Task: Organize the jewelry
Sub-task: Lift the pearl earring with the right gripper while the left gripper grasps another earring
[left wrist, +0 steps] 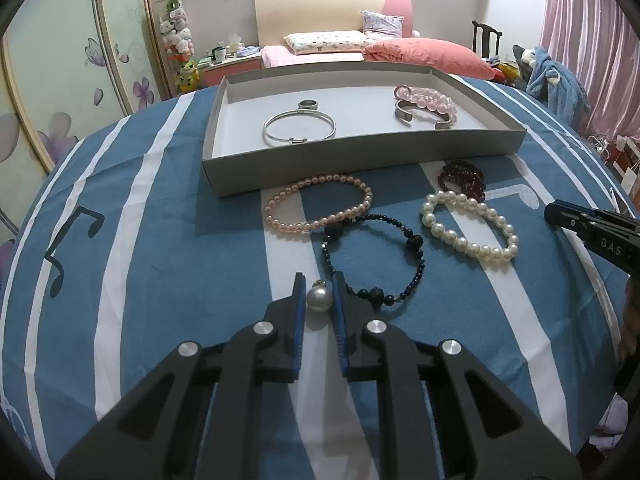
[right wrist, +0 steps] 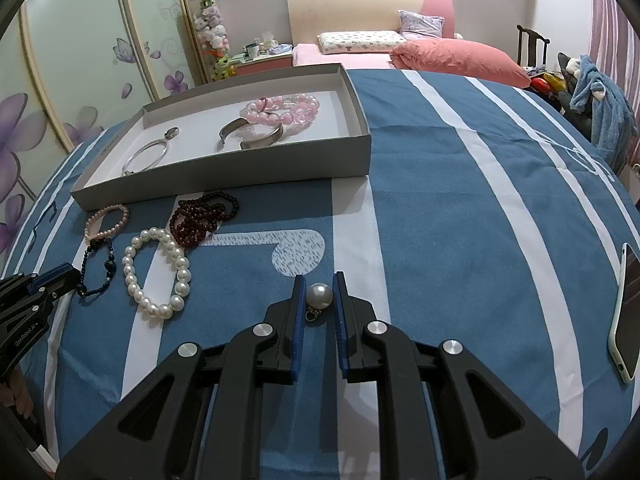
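Pearl earring (right wrist: 319,296), clasp toward right gripper (right wrist: 319,294)

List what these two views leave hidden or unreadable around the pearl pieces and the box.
- Left wrist view: pearl earring underside, hidden between the left gripper fingers.
- Right wrist view: second pearl earring; its clasp is too small to read.
- Right wrist view: phone, cut off by the lens edge.
- Both views: box near inner floor, hidden by its front wall.
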Motion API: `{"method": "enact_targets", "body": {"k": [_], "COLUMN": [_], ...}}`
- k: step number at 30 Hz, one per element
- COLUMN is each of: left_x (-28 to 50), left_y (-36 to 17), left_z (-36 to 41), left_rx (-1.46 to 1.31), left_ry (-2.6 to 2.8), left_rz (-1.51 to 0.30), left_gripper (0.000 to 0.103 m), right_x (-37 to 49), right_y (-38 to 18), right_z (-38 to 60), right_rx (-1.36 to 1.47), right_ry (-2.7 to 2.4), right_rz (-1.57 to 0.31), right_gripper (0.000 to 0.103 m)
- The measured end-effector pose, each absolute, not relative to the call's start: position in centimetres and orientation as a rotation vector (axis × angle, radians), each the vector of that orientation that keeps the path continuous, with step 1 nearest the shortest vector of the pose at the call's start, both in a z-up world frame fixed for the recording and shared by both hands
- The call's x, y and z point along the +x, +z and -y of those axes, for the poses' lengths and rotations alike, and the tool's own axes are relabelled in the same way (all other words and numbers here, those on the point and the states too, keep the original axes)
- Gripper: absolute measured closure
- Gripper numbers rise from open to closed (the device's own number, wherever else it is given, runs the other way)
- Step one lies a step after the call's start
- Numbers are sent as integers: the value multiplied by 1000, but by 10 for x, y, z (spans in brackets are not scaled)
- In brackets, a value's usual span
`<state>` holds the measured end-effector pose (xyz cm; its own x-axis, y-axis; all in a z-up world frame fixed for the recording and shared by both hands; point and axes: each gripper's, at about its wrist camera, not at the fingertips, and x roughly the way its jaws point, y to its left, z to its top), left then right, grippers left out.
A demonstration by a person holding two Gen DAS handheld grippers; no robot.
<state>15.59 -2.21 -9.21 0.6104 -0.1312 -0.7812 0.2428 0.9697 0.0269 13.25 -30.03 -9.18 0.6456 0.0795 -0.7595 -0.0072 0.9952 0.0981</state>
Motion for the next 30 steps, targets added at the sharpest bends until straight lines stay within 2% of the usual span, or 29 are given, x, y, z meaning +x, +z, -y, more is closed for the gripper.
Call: {"method": "enact_targets", "body": {"k": [7,13,30], "left_x": [156,157,123], "left_y": [-92,-84,-1], "left_z": [17,0,-10], "left_rx": [117,66,17], "left_ry": [-203,-160,-60], "left_rz": [-888,-864,-432], "left_gripper": [89,89,89], "right_x": [133,129,107], "right_y": [-91,-75,0], "right_z": [302,296,233], "right_rx": [114,136,70], "right_ry": [55,86,227], "right_rz": [-871,-804,-417], "right_gripper": [89,89,89]}}
